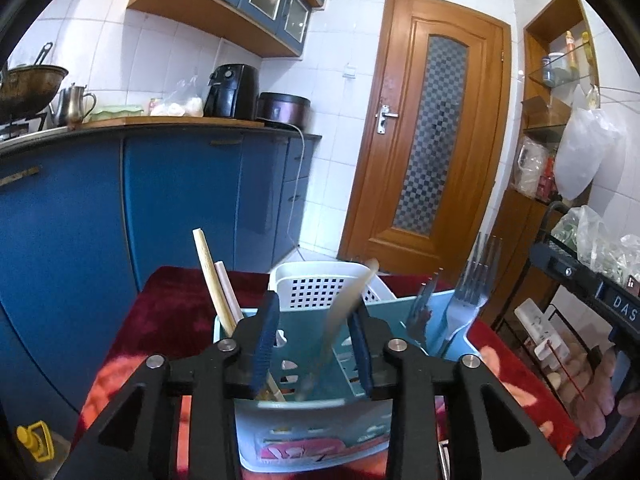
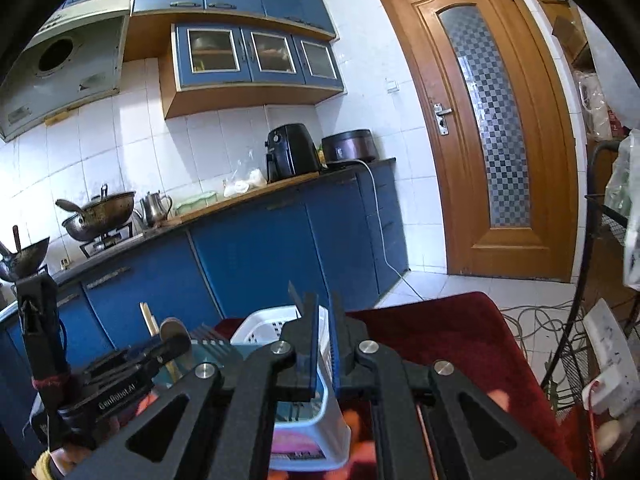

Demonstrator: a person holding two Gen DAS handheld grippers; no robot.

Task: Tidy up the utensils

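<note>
Left gripper (image 1: 314,344): lower centre of its view, jaws apart over the blue caddy (image 1: 316,432); a blurred utensil (image 1: 344,312) stands between the pads, unpinched.
Forks (image 1: 468,292): right compartment.
Right gripper (image 2: 323,346): lower centre, jaws nearly together, empty.

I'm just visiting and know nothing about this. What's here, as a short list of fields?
Place: kitchen, red cloth on the table
Holder: light blue utensil caddy, white basket behind it
In the caddy: forks, chopsticks, a blurred pale utensil
Left tongs: open, astride the pale utensil, not pressing it
Right tongs: shut, nothing in them
</note>
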